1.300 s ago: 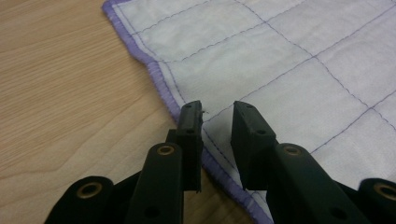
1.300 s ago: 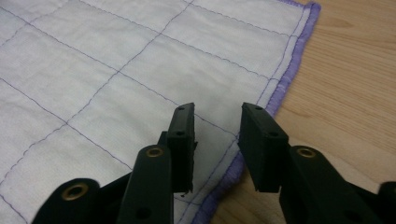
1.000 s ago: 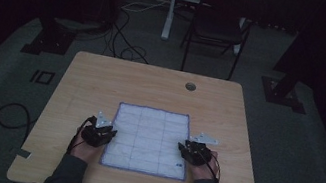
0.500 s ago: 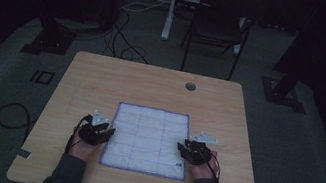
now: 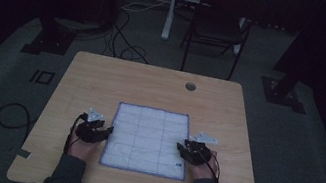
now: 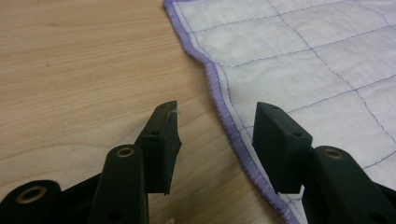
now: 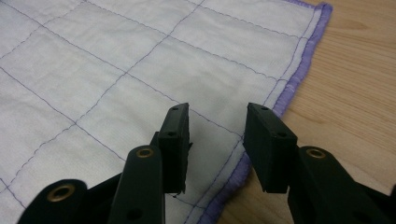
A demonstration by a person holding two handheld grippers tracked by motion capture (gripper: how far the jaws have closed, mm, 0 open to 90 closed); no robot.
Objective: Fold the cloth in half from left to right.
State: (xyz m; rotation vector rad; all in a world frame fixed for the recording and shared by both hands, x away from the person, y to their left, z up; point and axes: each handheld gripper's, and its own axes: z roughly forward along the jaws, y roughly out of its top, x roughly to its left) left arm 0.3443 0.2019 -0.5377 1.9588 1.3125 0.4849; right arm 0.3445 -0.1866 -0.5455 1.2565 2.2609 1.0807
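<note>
A white quilted cloth (image 5: 147, 139) with purple stitching and a purple hem lies flat on the wooden table (image 5: 152, 84). My left gripper (image 5: 105, 131) sits at the cloth's left edge. In the left gripper view its jaws (image 6: 215, 109) stand open and have just been opening. The hem (image 6: 224, 112) runs beneath the gap with nothing pinched. My right gripper (image 5: 180, 149) rests at the cloth's right edge. Its jaws (image 7: 217, 109) are open over the cloth (image 7: 116, 60) near the hem, have just been opening a little, and hold nothing.
A round cable hole (image 5: 191, 86) sits near the table's far edge. A dark chair (image 5: 218, 27) stands beyond the table, and cables (image 5: 10, 113) lie on the floor at left. Bare wood surrounds the cloth on all sides.
My left gripper has drawn slightly to the left at the cloth's edge. The right hand and the cloth have stayed in place.
</note>
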